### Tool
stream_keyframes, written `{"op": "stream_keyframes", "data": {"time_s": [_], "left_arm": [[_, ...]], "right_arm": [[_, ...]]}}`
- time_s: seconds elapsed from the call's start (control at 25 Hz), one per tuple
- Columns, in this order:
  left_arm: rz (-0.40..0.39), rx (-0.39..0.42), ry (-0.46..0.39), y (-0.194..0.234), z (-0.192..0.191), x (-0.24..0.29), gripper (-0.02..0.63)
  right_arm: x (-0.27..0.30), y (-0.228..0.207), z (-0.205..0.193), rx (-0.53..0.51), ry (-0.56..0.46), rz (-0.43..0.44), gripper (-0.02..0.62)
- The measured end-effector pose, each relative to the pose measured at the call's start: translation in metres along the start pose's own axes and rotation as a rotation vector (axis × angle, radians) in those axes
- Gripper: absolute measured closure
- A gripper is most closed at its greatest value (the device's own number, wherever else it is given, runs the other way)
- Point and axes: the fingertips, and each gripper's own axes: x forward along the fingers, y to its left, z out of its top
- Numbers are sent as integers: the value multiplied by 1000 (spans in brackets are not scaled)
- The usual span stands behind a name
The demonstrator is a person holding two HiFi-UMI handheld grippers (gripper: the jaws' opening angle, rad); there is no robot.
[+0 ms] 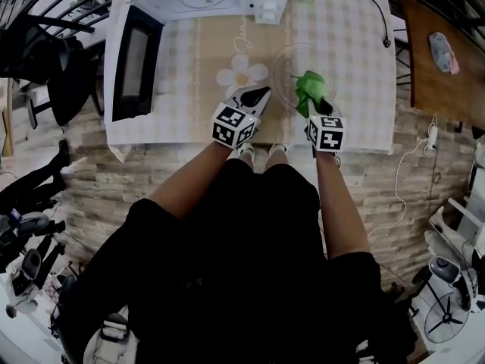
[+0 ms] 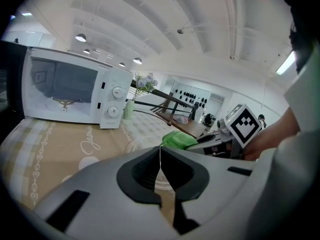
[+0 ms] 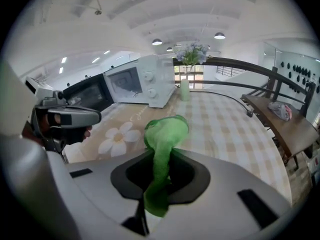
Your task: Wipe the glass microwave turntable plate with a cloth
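Right claw [image 3: 158, 183] clamped on crumpled soft green cloth [image 1: 309, 88], bunched over round clear glass turntable plate [image 1: 282, 65] lying flat on checked beige surface [image 1: 356, 97]. Left claw [image 2: 160, 160] jaws pressed together, empty, near plate's left rim.

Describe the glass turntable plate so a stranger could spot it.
On the checked table, in front of the white microwave, it lies just right of the printed daisy. The glass plate is the only clear round disc, partly under the green cloth.
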Motion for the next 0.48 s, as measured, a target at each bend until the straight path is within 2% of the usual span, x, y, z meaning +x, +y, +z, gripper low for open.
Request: {"op": "stream_keyframes", "data": {"time_s": [0.24,0.48], "left_arm": [[18,-12,8,12,-9,-13,584],[36,-27,26,21,-17,-19,584]], "right_arm": [[15,57,5,-45,17,92,531],[38,76,-15,-63,92,121,531]]}}
